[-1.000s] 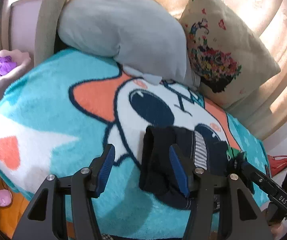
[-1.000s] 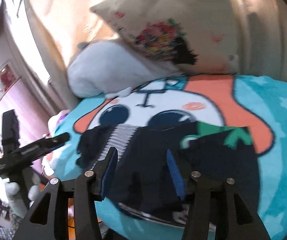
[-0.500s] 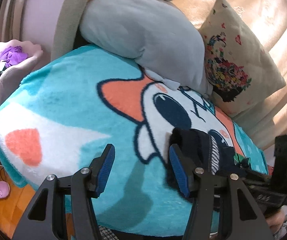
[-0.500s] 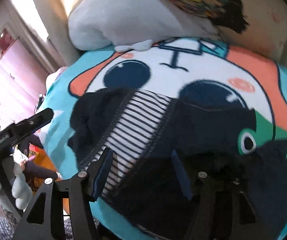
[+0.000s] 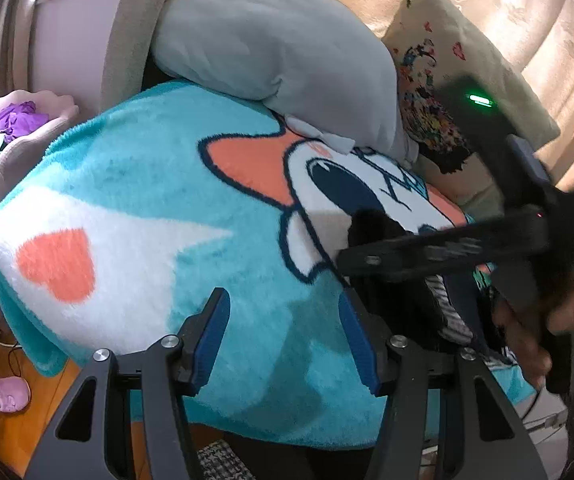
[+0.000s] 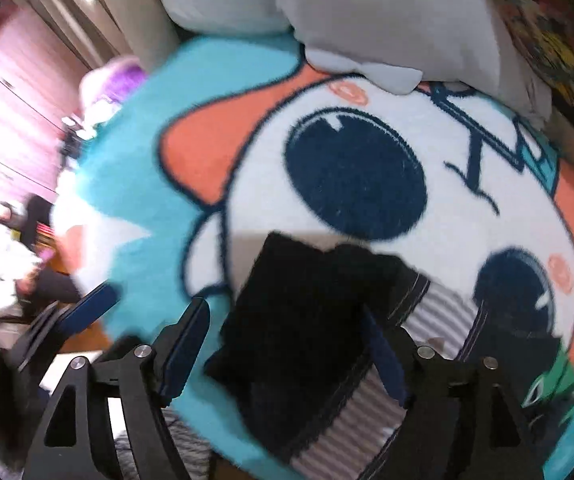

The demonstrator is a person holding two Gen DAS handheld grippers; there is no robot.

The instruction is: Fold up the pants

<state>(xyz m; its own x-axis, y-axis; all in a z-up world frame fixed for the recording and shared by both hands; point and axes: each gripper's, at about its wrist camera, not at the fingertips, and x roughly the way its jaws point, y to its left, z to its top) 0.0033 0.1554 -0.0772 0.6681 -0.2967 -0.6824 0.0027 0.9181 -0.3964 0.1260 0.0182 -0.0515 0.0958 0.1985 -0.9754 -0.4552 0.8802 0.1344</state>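
Observation:
The dark pants (image 6: 311, 320) lie bunched on the teal cartoon blanket (image 6: 159, 128), with a grey-and-white striped lining (image 6: 367, 416) turned out. My right gripper (image 6: 287, 340) is open, its jaws straddling the near left part of the pants, close over the fabric. My left gripper (image 5: 287, 332) is open and empty over bare blanket (image 5: 135, 184), left of the pants (image 5: 415, 300). The right gripper body (image 5: 467, 244) and the hand holding it cross the left wrist view and hide much of the pants there.
A grey plush pillow (image 5: 279, 40) and a floral cushion (image 5: 447, 92) lean at the back of the blanket. A pink chair with purple cloth (image 5: 11, 120) stands left. Wooden floor and a pink slipper (image 5: 7, 394) lie below the blanket's left edge.
My right gripper has swung left and down over the pants' left end. My left gripper has drawn left, off the pants, onto bare blanket.

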